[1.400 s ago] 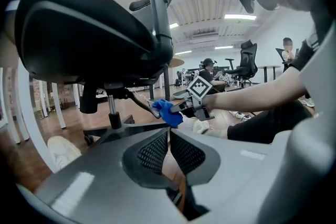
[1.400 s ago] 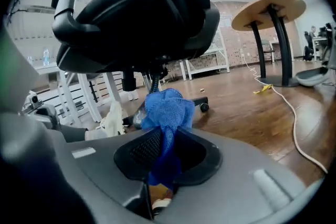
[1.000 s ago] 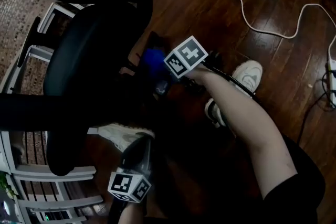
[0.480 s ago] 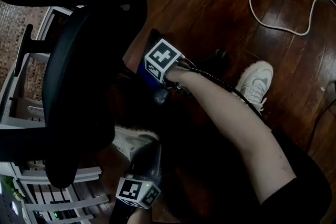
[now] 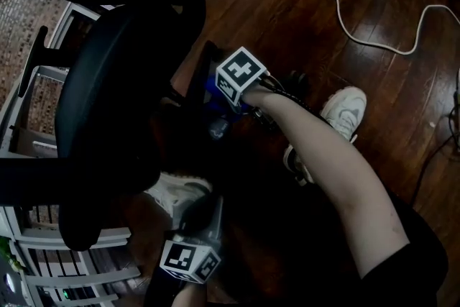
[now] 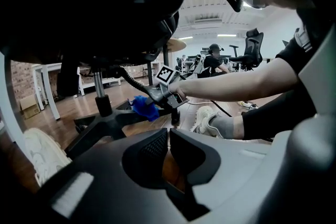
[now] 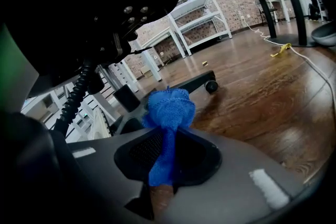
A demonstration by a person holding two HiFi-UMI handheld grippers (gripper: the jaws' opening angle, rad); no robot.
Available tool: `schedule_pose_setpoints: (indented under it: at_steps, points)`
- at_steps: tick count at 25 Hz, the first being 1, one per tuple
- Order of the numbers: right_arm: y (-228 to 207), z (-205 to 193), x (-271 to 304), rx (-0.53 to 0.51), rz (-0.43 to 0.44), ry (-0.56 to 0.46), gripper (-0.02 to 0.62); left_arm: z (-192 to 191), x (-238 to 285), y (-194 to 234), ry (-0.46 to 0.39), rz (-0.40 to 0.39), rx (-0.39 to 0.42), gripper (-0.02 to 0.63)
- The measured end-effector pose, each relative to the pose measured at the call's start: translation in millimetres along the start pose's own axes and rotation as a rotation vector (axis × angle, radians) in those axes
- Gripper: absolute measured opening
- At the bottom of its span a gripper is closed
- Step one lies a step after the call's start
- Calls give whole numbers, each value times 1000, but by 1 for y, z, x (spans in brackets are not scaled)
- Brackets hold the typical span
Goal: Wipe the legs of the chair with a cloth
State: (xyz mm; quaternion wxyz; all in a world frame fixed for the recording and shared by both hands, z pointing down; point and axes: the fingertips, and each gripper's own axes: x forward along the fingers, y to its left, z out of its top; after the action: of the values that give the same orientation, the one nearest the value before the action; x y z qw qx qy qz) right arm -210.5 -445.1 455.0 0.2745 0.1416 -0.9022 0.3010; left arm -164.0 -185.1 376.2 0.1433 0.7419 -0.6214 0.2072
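Nearest the wearer, at the bottom of the head view: left gripper (image 5: 208, 208), low and idle just beside a white shoe (image 5: 174, 190), jaws drawn together on nothing, only floor showing past them in its own view. Further out, under the black seat (image 5: 108, 104): right gripper (image 5: 215, 103), clamped tight on a blue cloth (image 7: 169, 107). Bunched head of the cloth sticking out past the jaw tips, thin tail trailing back between the pads toward the camera. Long axis of the cloth in line with the jaws, head pointing away from the hand and down at the chair base. Seemingly in contact with one black leg (image 7: 191, 83) of the star base, nearer the hub (image 6: 105, 120) than the far end. Leg lying low and close to level over the wooden floor (image 7: 262, 107), long axis running from the hub outward, away and to the right in the right gripper view, ending in a caster (image 7: 211, 86). Likely mid-wipe on this one leg; state of the other legs impossible to judge. Next move probably calling for a steady slide along the leg toward the caster, cloth pressed down, grip firm, with care against the caster swivelling or the chair rolling. Farthest: a white cable (image 5: 342, 18) snaking across the floor, well apart from the work.
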Motion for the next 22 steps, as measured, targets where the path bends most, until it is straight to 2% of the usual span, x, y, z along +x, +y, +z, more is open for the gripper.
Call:
schedule_pose_setpoints:
  at_steps: [10,16,22]
  points:
    - [-44,-17,-29,116,-49,-59,89,-5,11,-7,-27,-30,-20,12]
    - [-64,-29,-47,112,-80,-67,89,-6,13,-13,-20,-37,-14,12]
    - [-82,-33,-60,153,-83,-81,89,0,13,-22,-17,-49,5,12]
